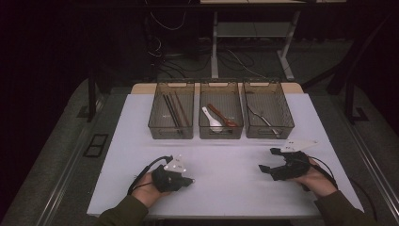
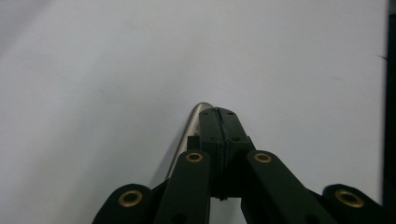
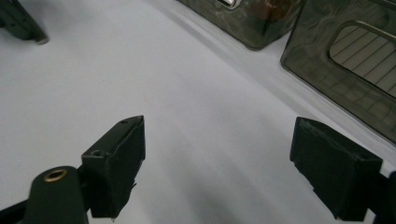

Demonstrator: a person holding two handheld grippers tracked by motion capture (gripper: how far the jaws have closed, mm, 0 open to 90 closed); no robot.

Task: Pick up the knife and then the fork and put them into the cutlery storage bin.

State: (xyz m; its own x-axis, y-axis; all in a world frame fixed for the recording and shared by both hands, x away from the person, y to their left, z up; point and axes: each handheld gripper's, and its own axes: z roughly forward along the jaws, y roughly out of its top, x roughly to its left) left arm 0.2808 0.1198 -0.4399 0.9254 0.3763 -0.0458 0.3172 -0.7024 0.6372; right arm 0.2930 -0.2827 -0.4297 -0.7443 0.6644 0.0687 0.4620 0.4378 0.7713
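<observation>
My left gripper rests low on the white table at the front left, its jaws shut tight against each other. A slim silver utensil end lies along the outside of its left jaw and runs back beneath it; I cannot tell whether it is gripped. The silver tip pokes out past the left gripper in the right gripper view too. My right gripper hovers at the front right, open wide, with bare table between its pads.
Three smoky see-through bins stand in a row at the back. The left bin holds dark chopsticks. The middle bin holds a white spoon and a red-brown spoon. The right bin holds metal cutlery.
</observation>
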